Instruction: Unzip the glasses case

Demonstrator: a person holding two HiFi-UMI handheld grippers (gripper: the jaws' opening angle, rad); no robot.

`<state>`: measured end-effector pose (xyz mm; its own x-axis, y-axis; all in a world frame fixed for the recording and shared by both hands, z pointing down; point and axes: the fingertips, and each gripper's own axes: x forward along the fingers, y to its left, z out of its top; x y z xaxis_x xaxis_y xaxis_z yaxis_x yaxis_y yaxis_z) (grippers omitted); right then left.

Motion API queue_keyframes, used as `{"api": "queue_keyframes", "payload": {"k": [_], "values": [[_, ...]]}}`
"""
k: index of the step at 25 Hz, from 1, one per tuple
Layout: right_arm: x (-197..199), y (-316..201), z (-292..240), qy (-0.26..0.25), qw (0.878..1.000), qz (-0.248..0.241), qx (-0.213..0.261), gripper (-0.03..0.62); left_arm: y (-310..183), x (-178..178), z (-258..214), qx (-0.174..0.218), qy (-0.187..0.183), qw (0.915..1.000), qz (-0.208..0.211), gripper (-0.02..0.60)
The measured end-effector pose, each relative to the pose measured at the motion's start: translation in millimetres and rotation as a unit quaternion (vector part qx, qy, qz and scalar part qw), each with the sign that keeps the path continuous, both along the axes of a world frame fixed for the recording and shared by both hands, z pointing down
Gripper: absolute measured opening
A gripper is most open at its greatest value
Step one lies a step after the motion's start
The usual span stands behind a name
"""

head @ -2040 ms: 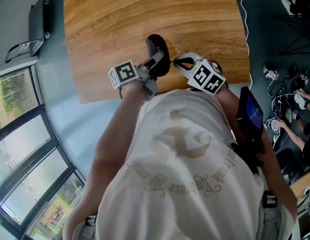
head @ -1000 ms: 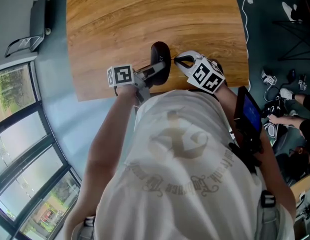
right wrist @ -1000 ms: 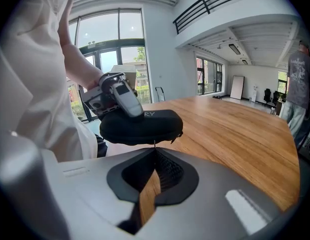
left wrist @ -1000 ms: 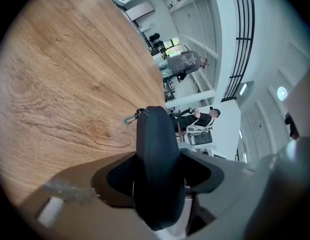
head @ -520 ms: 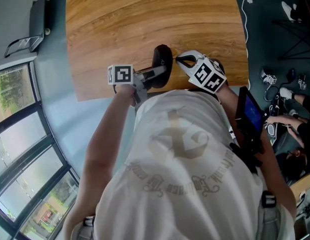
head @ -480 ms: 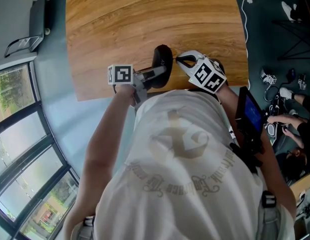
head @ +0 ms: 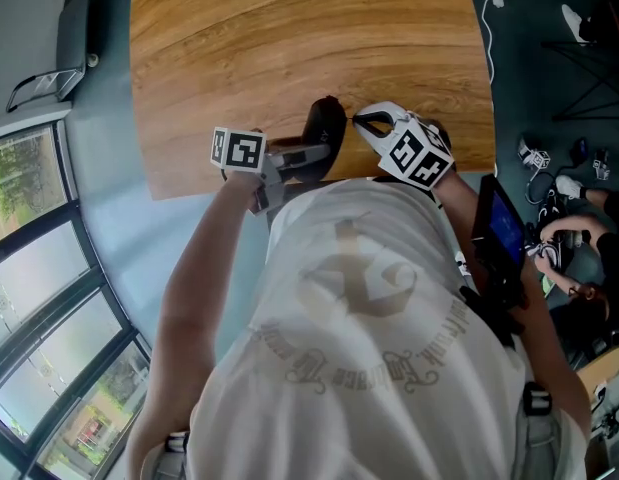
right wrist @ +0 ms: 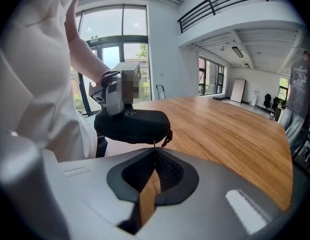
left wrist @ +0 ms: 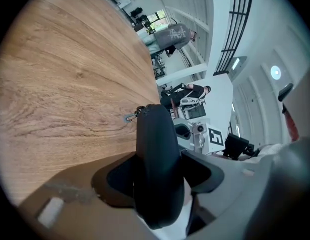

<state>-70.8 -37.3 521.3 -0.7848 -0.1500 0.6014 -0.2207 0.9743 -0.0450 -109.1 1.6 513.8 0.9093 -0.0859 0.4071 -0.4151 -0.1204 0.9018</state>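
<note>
Wooden worktop [head: 289, 28], near edge: left gripper [head: 321, 154] clamps the case [head: 327, 116] there; right gripper [head: 357, 120], pressed together, seems to pinch the pull [right wrist: 155, 145]. A crooked tug could slip it free.

1. The left arm [head: 199, 278] is bare and reaches forward past the torso [head: 369, 318], its elbow low and its wrist raised.
2. The left tool [head: 321, 153] points to the right across the body and slightly downward, with its marker cube [head: 237, 150] facing up.
3. Its jaws stand wide apart and clamp the glasses case [left wrist: 155, 164] from both sides.
4. The right tool [head: 356, 120] points left toward the left one and tilts down, its own cube on top. The right forearm is mostly hidden behind the torso.
5. The right tool's jaws are pressed together, and their tips sit just at the case's edge.
</note>
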Motion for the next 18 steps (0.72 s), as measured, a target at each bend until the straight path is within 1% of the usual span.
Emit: {"api": "queue_keyframes", "payload": {"k": [3,8,11,14,18], "values": [[0,0,-2,0.002,1.000,-0.004,0.008,0.008,5,-2,-1,0.012,-0.009,0.9993,0.034,0.290],[0,-3,-2,0.004,1.000,-0.008,0.021,0.008,10,-5,-1,0.029,-0.027,0.9961,0.079,0.288],[0,-4,-5,0.004,1.000,-0.012,0.027,0.008,20,-6,0,0.043,-0.051,0.9895,0.129,0.288],[-2,-2,-6,0.005,0.999,-0.023,0.034,0.008,25,-8,2,0.043,-0.065,0.9840,0.160,0.288],[-4,2,-8,0.004,0.998,-0.042,0.042,0.009,34,-5,0,0.036,-0.056,0.9772,0.202,0.288]]}}
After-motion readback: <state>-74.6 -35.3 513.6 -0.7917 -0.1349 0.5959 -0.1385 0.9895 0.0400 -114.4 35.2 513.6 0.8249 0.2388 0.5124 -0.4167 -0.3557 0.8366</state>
